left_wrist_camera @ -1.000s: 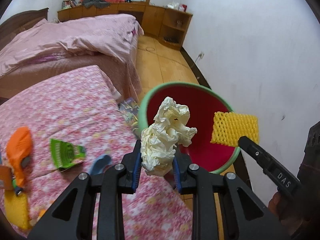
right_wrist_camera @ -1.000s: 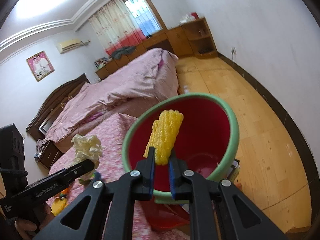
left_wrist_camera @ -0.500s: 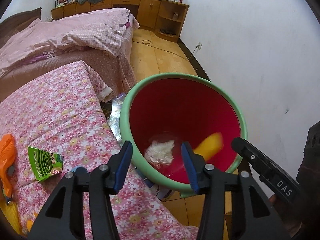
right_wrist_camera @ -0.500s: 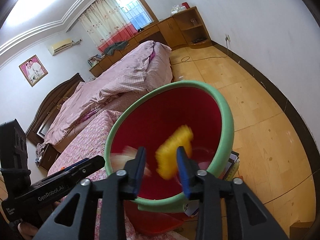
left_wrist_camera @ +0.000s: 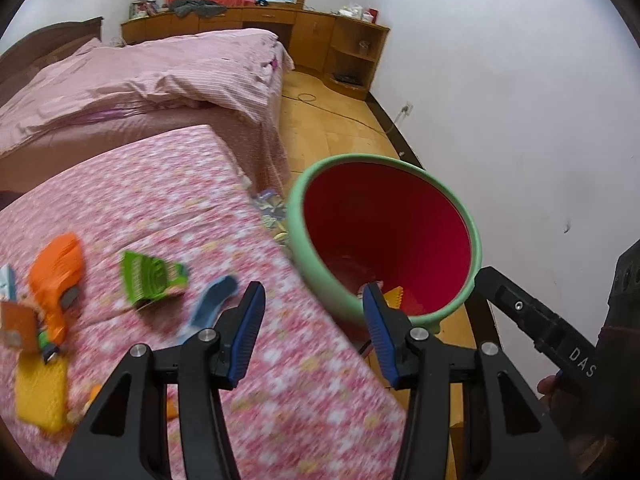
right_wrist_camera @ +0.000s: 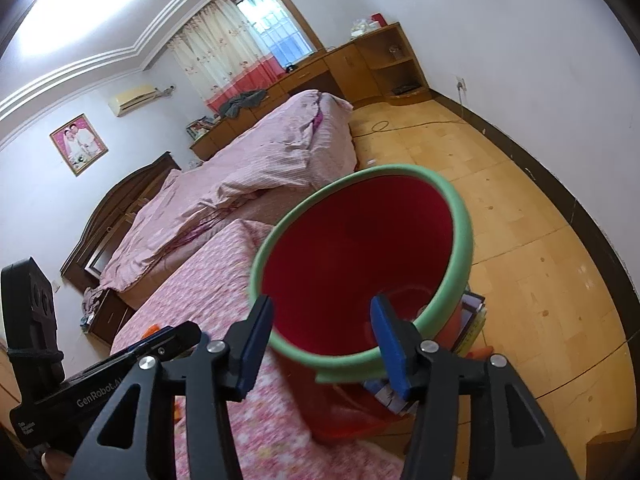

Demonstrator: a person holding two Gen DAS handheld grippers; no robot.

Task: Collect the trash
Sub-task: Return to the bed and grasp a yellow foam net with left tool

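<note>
yellow foam net (left_wrist_camera: 394, 298) now in bin (left_wrist_camera: 476, 236)

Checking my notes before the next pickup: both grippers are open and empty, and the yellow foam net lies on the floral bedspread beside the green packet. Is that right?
Not quite. The yellow foam net lies inside the red bin, as the left wrist view shows. The left gripper and right gripper are open and empty, and the green packet does lie on the floral bedspread.

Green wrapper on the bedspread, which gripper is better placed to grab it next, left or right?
Probably left. The left gripper is open and empty, above the bedspread near the green wrapper. The right gripper faces the bin.
</note>
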